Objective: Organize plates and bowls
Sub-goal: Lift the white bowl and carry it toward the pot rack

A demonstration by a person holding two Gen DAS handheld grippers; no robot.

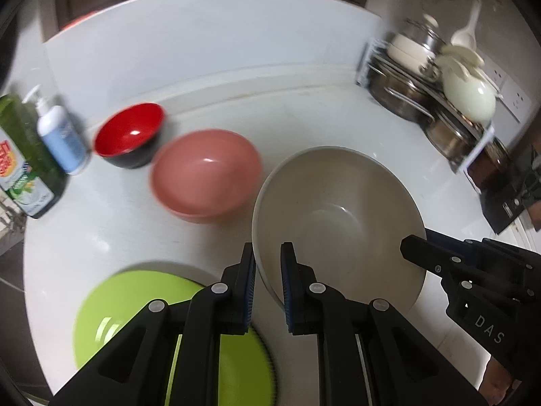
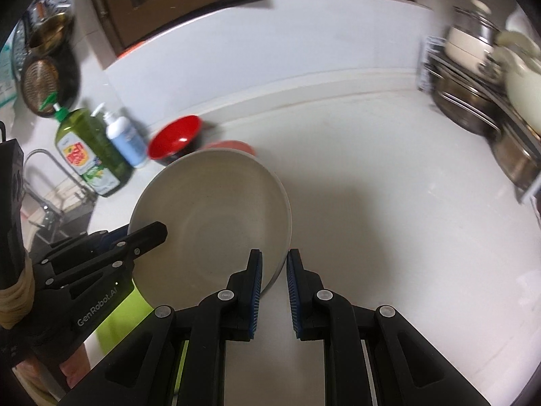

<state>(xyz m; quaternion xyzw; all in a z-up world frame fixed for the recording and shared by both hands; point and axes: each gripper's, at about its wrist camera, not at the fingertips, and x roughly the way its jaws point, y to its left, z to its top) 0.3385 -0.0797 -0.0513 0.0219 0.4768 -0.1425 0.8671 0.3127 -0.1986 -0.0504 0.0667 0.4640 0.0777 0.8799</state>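
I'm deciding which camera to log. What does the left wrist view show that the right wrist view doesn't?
Left wrist only: the whole pink bowl and most of the green plate. Right wrist only: the faucet and hanging strainer. Both: the beige bowl with both grippers straddling its rim, red bowl, soap bottles and dish rack.

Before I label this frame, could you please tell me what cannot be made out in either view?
- Pink bowl, right wrist view: mostly hidden behind the white bowl.
- Green plate, left wrist view: near half covered by the left gripper.
- Dish rack, right wrist view: motion-blurred and cut by the edge.
- Whether the jaws truly pinch the white bowl's rim: the gaps look open.
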